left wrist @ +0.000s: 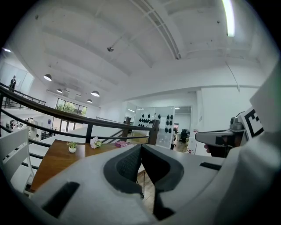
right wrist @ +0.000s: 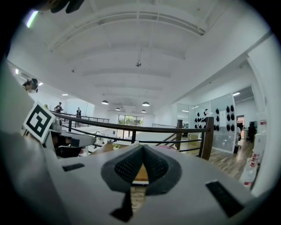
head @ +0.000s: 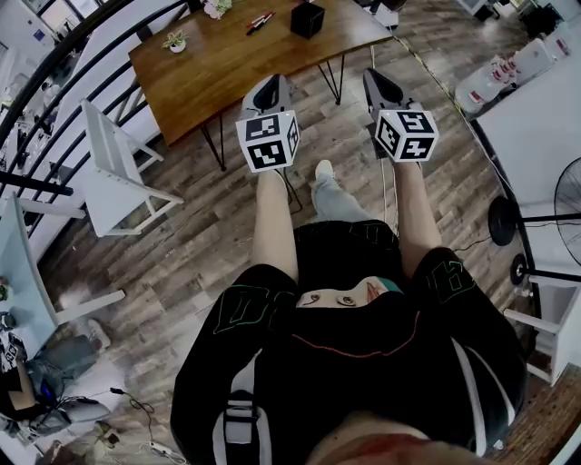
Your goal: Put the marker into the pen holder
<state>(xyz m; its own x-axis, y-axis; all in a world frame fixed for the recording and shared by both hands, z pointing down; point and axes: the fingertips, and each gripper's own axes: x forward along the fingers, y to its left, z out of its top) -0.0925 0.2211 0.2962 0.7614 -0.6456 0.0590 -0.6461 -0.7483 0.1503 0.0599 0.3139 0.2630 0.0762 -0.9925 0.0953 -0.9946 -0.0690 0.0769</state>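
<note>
Wooden tabletop well ahead of you. Your left tongs and right tongs are pressed together, empty. Marker likely light, rigid, slick: pinch it mid-barrel.

Lighting: bright, even; ceiling strip light and round lamps overhead. Shadows: soft. Distortion: strong fisheye bending, black corners in both gripper views. Foreground: slightly blurred.

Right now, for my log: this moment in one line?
left claw: shut, empty | right claw: shut, empty | markers, pen holder: on table ahead
</note>
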